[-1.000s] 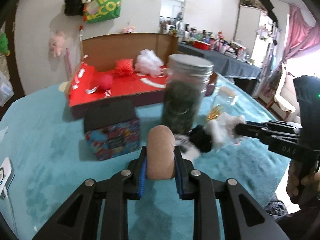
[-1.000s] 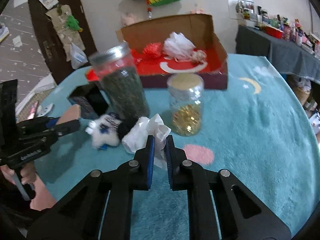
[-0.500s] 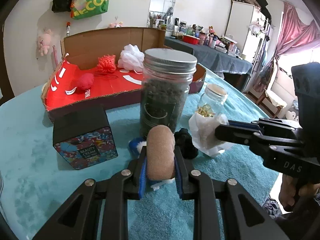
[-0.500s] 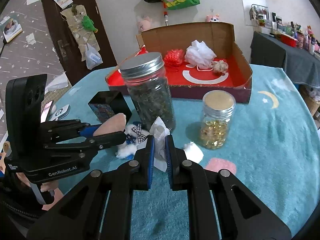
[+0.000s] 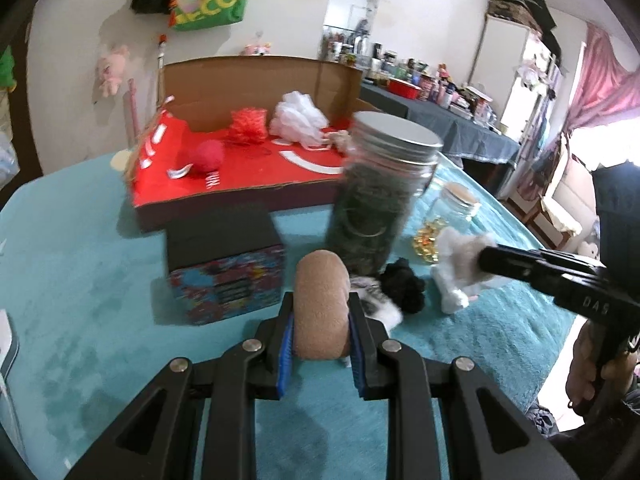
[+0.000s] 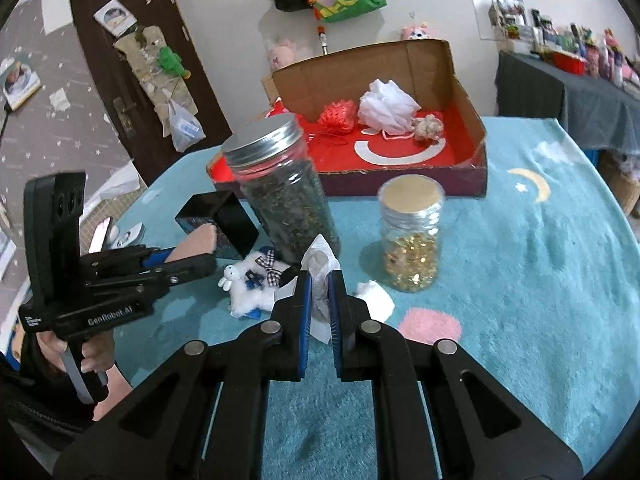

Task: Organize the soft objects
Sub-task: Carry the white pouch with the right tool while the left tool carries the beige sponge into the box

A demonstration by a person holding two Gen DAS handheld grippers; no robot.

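My left gripper point(image 5: 320, 312) is shut on a tan sponge point(image 5: 320, 304), held above the teal cloth in front of the tall dark jar point(image 5: 378, 200). My right gripper point(image 6: 319, 286) is shut on a crumpled white tissue point(image 6: 320, 264); in the left wrist view that tissue point(image 5: 456, 264) hangs from its fingertips at the right. A white plush with a checked bow point(image 6: 250, 284) and a black pompom point(image 5: 402, 286) lie at the jar's foot. The open cardboard box point(image 6: 468, 120) behind holds a red mesh pouf point(image 6: 338, 116), a white pouf point(image 6: 386, 106) and a red ball point(image 5: 208, 156).
A small jar of gold bits point(image 6: 412, 236) stands right of the tall jar, with a white cotton ball point(image 6: 376, 294) beside it. A black-lidded patterned box point(image 5: 226, 260) sits on the left. A phone point(image 6: 100, 234) lies near the table's point(image 6: 540, 280) left edge.
The left view has swung back, so the jar and boxes sit further right than half a second ago. Both grippers keep their hold; the tissue stays lifted off the cloth.
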